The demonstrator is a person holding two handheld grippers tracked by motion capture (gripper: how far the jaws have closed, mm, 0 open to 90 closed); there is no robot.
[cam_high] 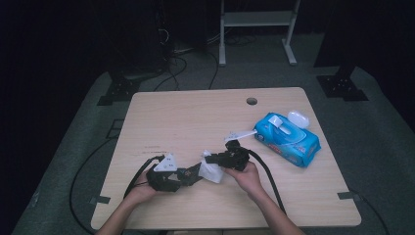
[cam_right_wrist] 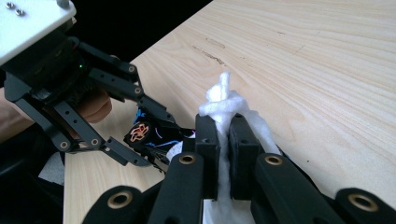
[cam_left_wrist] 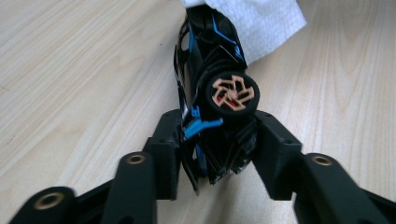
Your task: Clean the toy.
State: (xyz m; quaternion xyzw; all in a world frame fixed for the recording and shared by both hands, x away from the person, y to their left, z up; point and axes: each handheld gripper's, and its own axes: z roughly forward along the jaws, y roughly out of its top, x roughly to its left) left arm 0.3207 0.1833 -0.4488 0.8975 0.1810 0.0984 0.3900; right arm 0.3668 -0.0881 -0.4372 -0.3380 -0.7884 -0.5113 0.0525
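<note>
A small black toy car [cam_left_wrist: 215, 60] with blue trim and an orange-spoked wheel [cam_left_wrist: 232, 93] sits between the jaws of my left gripper [cam_left_wrist: 217, 135], and both pads press on its sides. In the right gripper view the left gripper [cam_right_wrist: 156, 142] grips the same car [cam_right_wrist: 144, 133] just above the table. My right gripper [cam_right_wrist: 226, 126] is shut on a bunched white wipe [cam_right_wrist: 222, 100], which lies against the car's far end [cam_left_wrist: 261, 23]. In the high view the left gripper [cam_high: 193, 174] and the right gripper [cam_high: 210, 159] meet at the wipe [cam_high: 214, 172] near the front of the table.
A blue pack of wet wipes [cam_high: 287, 139] lies at the right of the wooden table [cam_high: 195, 117], with a small white case [cam_high: 298, 118] behind it. A cable hole [cam_high: 251, 101] sits near the far edge. Cables trail off the front edge from both grippers.
</note>
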